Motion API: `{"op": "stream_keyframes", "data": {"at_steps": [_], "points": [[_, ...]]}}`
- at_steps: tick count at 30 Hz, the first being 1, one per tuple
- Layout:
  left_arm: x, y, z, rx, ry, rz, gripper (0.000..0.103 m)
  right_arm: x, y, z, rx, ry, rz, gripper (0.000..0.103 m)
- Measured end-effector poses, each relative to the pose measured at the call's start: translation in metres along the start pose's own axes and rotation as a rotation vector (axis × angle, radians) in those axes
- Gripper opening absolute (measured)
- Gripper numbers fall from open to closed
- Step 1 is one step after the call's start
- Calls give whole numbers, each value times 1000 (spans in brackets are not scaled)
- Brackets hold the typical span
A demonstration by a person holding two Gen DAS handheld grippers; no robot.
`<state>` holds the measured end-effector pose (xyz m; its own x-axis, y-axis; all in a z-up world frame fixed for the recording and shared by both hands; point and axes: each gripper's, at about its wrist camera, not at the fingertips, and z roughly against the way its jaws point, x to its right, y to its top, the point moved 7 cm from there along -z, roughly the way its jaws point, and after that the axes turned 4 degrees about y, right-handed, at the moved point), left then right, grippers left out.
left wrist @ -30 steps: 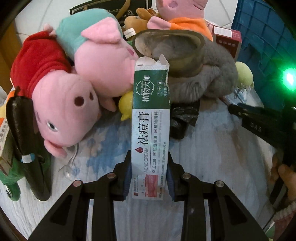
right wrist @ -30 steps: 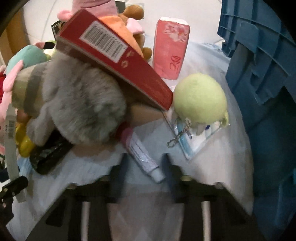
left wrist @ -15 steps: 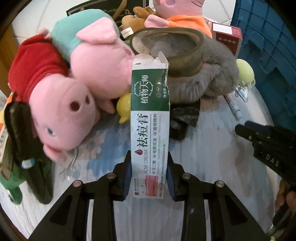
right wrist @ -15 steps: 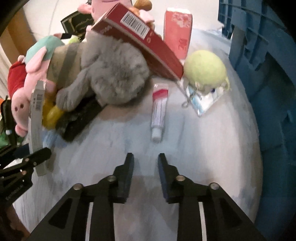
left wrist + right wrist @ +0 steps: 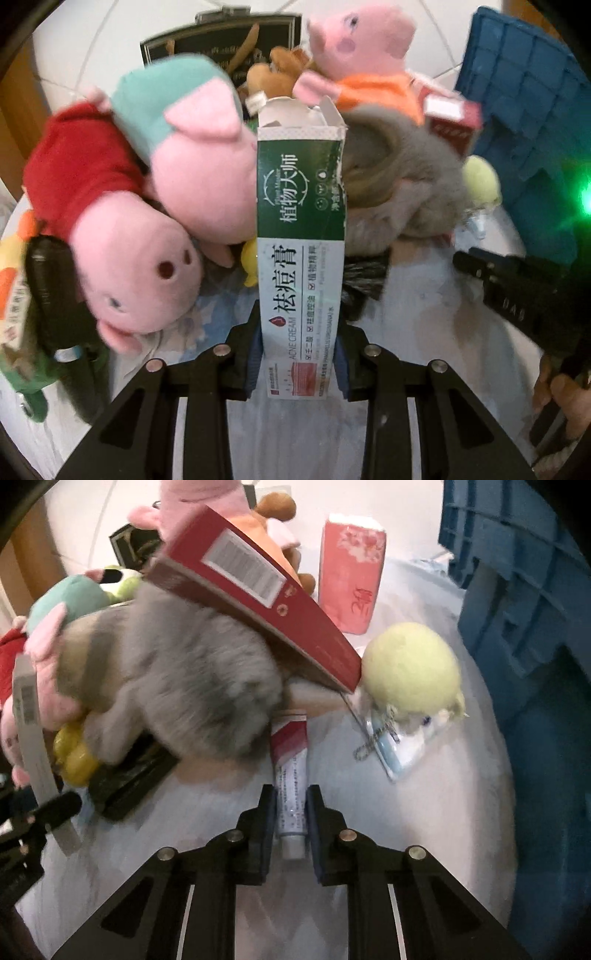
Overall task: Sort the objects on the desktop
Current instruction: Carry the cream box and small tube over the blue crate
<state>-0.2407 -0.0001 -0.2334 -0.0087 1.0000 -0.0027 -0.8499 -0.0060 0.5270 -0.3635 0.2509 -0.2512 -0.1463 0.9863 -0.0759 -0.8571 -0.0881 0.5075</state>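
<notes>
both wrist fisheyes angled steeply down, close over table, left view faces plush pile, right view further right by blue crate (image 5: 517,590), both share grey plush (image 5: 413,192)

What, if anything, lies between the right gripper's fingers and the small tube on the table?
Nothing visible. The right gripper already has the small tube between its fingers, cap end nearest the camera. Only the tube's far end is tucked under the grey plush, which overhangs it.
</notes>
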Motion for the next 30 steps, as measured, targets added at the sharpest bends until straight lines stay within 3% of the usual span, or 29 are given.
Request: {"op": "stream_keyframes", "data": {"at_steps": [9,16,20,23,30], "points": [[-4,-5,90,121,-36,-50,32,-32,-22,90,109,25,6,17],[5,-8,185,292,-71,-129,32,-78,-17,208,334,15,12,17],[32,7,240,377,-119,-178,32,-90,-18,290,453,-4,8,17],[66,21,271,419,-201,-200,32,-83,-18,343,512,-48,10,17],[164,32,329,530,-298,-271,32,-19,-30,446,656,-173,-23,17]]}}
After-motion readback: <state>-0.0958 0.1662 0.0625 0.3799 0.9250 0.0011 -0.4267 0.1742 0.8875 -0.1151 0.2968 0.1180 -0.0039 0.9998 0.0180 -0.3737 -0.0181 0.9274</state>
